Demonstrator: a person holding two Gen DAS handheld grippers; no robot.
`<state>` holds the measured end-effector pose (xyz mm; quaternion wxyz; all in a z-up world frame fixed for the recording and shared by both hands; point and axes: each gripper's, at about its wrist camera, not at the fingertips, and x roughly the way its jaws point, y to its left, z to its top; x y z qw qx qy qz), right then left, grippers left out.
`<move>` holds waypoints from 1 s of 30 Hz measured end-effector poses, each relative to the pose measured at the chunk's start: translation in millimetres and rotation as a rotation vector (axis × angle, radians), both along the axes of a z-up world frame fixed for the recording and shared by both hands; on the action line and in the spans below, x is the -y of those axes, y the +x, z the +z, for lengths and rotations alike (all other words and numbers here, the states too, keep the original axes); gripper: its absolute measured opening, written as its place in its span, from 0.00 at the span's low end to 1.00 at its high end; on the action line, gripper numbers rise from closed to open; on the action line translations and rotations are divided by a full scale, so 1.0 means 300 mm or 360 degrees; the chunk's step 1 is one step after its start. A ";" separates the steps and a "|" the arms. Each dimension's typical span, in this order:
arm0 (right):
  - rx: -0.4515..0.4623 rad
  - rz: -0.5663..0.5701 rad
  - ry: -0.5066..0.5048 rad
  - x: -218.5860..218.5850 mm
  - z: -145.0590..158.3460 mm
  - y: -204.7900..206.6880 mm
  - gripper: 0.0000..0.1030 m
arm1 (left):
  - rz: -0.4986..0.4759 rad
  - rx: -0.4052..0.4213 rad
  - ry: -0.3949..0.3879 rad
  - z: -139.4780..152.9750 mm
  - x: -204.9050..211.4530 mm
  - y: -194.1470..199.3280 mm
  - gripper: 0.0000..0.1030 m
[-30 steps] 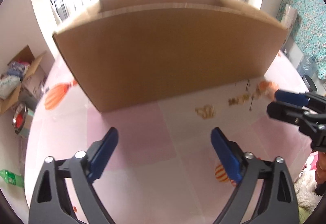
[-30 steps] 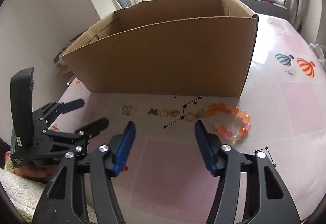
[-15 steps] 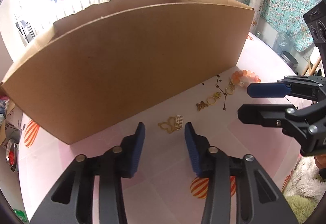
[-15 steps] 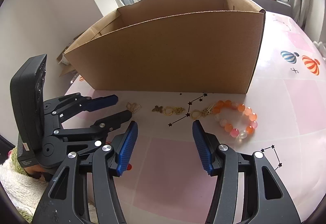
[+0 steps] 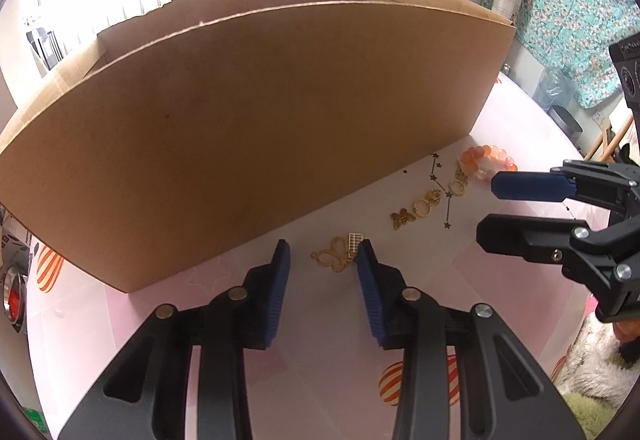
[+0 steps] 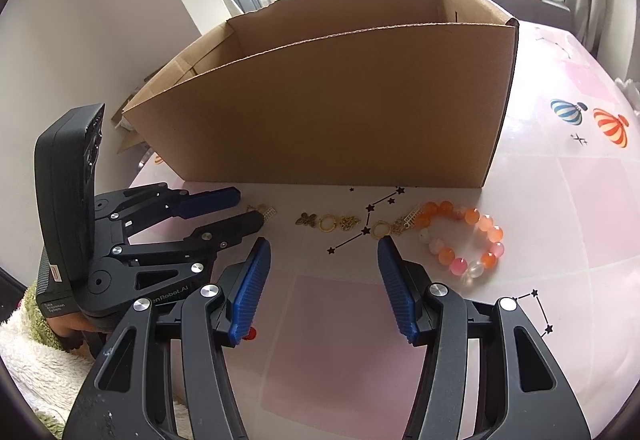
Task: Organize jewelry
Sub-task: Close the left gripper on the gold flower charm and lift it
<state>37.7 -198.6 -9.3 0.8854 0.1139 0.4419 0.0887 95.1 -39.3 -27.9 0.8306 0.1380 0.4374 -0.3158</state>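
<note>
A row of gold charms and rings lies on the pink tablecloth (image 6: 580, 220) in front of a tall cardboard box (image 5: 240, 120). My left gripper (image 5: 322, 262) points down at the leftmost one, a gold butterfly-outline charm (image 5: 334, 260) with a small grid piece. The charm lies between the narrowed blue tips, and the pads do not press on it. The right wrist view shows the left gripper (image 6: 249, 207) at the same charm (image 6: 266, 211). My right gripper (image 6: 323, 251) hovers open and holds nothing, just short of a gold ring (image 6: 327, 223) and the orange-pink bead bracelet (image 6: 446, 256).
The cardboard box (image 6: 340, 100) is open-topped and walls off the far side of the table. A small butterfly charm (image 5: 402, 218) and more rings (image 5: 422, 206) lie between the two grippers. A fluffy sleeve (image 6: 24, 352) shows behind the left gripper. A box of clutter stands on the floor at left.
The left gripper's jaws went from wide apart to narrow. It moved right toward the gold butterfly charm, which now lies between its tips. The right gripper stayed put.
</note>
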 end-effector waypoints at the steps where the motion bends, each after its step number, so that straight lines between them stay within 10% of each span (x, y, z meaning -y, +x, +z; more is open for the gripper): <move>1: 0.0000 -0.0001 0.0001 0.001 0.000 0.000 0.51 | 0.0002 -0.0006 -0.0006 0.000 -0.002 0.006 0.33; 30: 0.0020 0.0012 -0.0027 0.004 0.017 -0.031 0.51 | 0.0005 -0.0004 -0.0054 0.007 -0.087 -0.079 0.18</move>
